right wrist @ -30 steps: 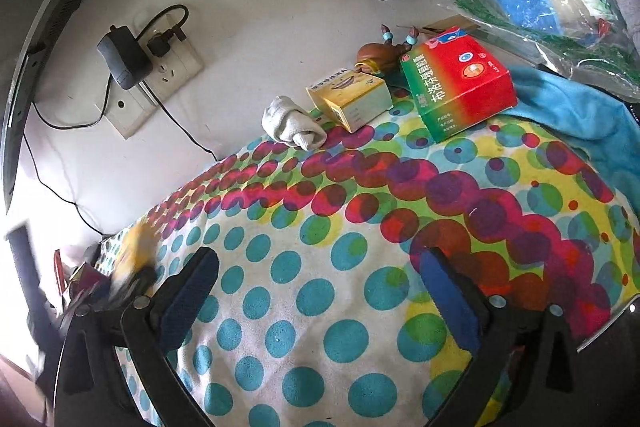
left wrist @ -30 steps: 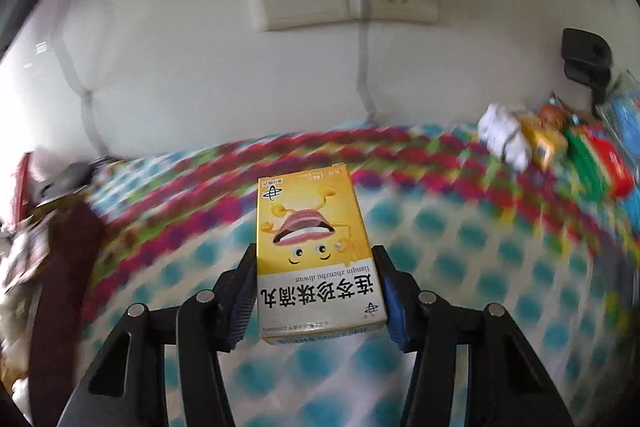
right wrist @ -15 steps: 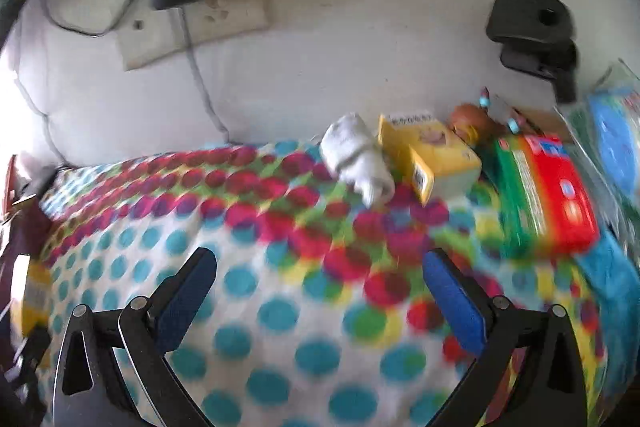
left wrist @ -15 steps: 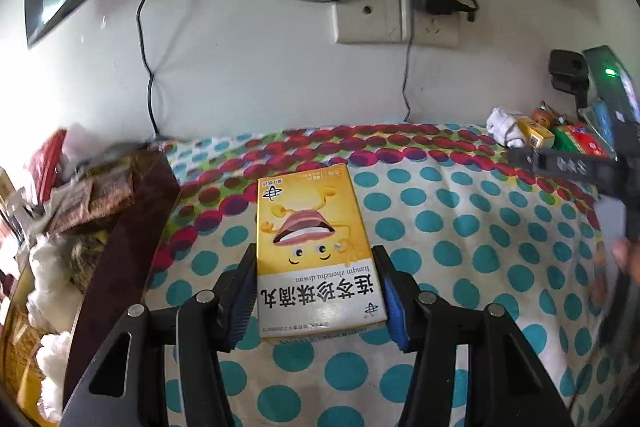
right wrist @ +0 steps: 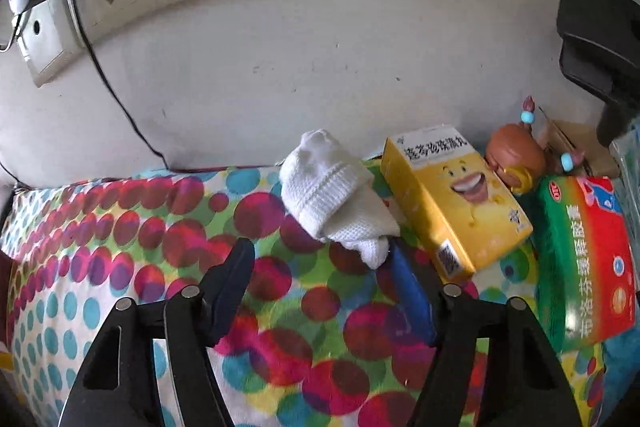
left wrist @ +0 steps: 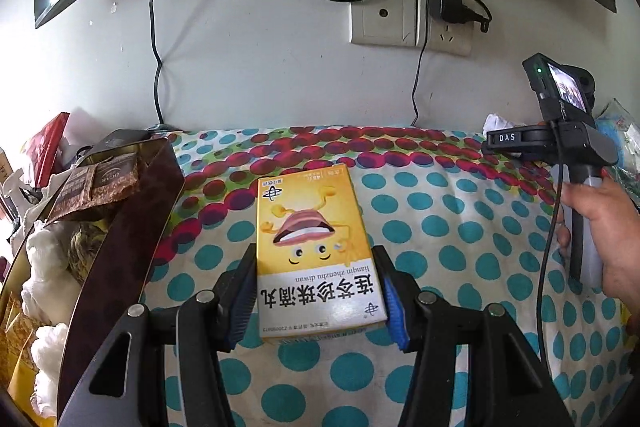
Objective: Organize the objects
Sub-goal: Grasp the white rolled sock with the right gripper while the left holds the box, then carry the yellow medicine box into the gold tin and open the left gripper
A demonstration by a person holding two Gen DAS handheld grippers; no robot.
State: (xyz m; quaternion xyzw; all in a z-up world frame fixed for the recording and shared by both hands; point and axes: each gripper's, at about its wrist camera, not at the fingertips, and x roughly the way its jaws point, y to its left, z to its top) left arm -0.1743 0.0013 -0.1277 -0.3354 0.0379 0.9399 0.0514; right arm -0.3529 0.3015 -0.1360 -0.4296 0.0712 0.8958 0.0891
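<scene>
My left gripper [left wrist: 316, 269] is shut on a yellow medicine box [left wrist: 316, 247] with a cartoon face, held above the polka-dot cloth [left wrist: 440, 239]. My right gripper [right wrist: 320, 251] is open and empty, close in front of a rolled white sock [right wrist: 332, 195]; its right finger tip touches or nearly touches the sock's lower end. A second yellow medicine box [right wrist: 452, 203] lies right of the sock, then a green-and-red box [right wrist: 588, 259]. The right gripper tool [left wrist: 560, 143] and the hand holding it show at the right of the left wrist view.
An open brown tin [left wrist: 120, 227] stuffed with packets and tissue stands at the left. A brown toy figure [right wrist: 516, 159] sits behind the boxes. Wall sockets [left wrist: 404, 15] with a plugged adapter and cables hang above. A black mount [right wrist: 600, 43] is at the far right.
The right gripper has swung right and moved in close to the sock and boxes. The left gripper has pulled back a little, still holding the yellow box.
</scene>
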